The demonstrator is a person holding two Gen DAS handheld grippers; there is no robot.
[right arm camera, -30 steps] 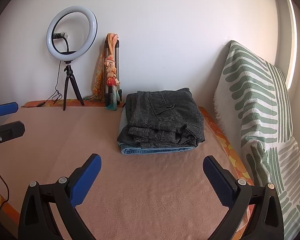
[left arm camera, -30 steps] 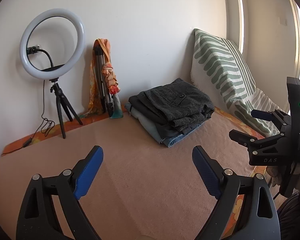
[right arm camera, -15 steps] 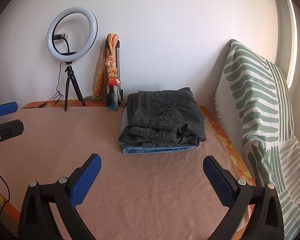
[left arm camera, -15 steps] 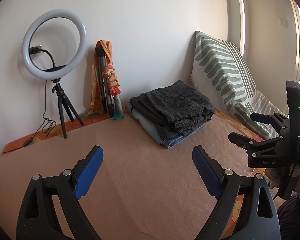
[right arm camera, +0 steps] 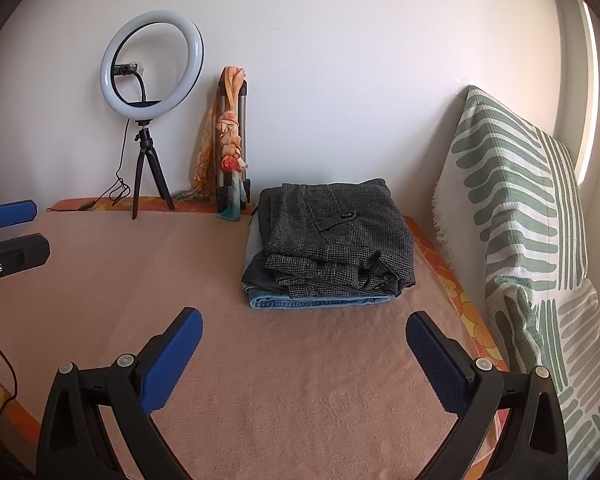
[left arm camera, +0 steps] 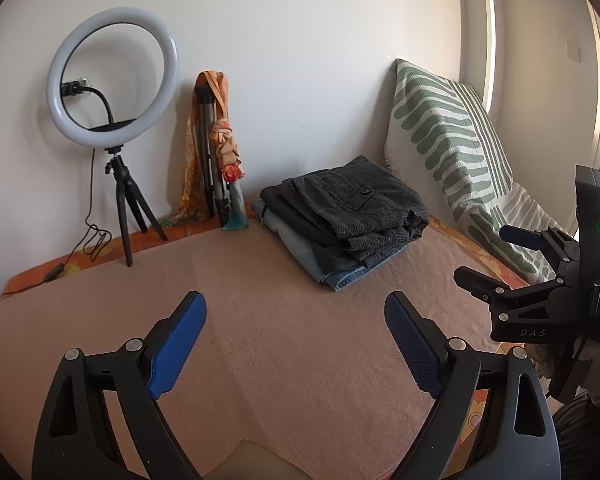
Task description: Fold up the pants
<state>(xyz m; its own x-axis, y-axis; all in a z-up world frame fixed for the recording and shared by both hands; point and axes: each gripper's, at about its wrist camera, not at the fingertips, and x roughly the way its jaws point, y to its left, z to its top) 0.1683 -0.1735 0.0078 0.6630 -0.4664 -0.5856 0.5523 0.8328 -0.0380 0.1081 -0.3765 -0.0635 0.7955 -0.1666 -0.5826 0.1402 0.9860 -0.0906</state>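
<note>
- Jaws of the left gripper (left arm camera: 296,334) stand wide apart with nothing between the blue pads (left arm camera: 178,346), above the peach blanket (left arm camera: 284,360) on the bed.
- Jaws of the right gripper (right arm camera: 304,346) are equally wide and empty.
- Folded grey checked pants (right arm camera: 340,236) top a neat stack, with a dark garment and folded blue jeans (right arm camera: 320,302) beneath them.
- That stack sits by the wall, well beyond both grippers.
- Just right of the stack leans a green-and-white patterned pillow (right arm camera: 516,200).
- Left of the stack, a folded tripod (right arm camera: 234,148) draped with an orange scarf leans on the wall.
- Further left of the stack stands a ring light (right arm camera: 152,64) on a small tripod.
</note>
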